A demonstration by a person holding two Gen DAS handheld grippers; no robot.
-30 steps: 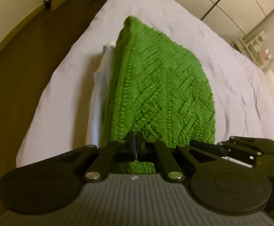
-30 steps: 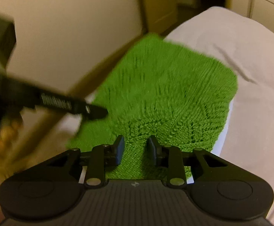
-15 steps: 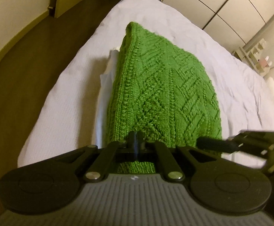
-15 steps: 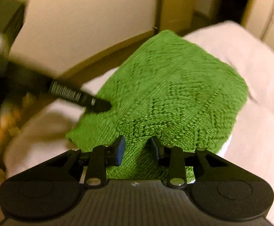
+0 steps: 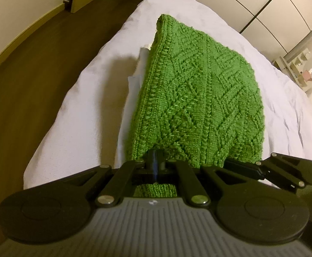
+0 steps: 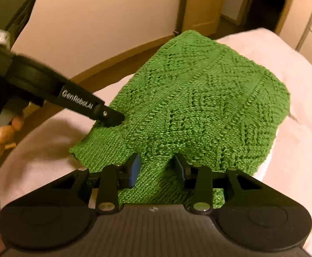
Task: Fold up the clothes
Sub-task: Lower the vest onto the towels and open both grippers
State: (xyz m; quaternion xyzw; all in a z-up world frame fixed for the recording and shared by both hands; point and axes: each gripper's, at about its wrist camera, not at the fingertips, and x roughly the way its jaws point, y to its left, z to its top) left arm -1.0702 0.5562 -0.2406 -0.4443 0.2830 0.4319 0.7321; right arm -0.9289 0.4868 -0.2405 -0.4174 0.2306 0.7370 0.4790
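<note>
We see our right gripper (image 6: 154, 169) at the near edge of the green knitted garment (image 6: 198, 111), its two fingers spread apart with a raised fold of the knit standing between the blue pads (image 6: 135, 167). From the left, our left gripper (image 6: 115, 117) reaches in, its black tip touching the garment's near left corner; whether it pinches the knit we cannot tell here. The garment lies on a pale bed cover (image 6: 301, 141). Behind the left gripper, fingers of a hand (image 6: 3, 132) show, blurred. Beyond the bed stands a cream wall (image 6: 104, 21).
</note>
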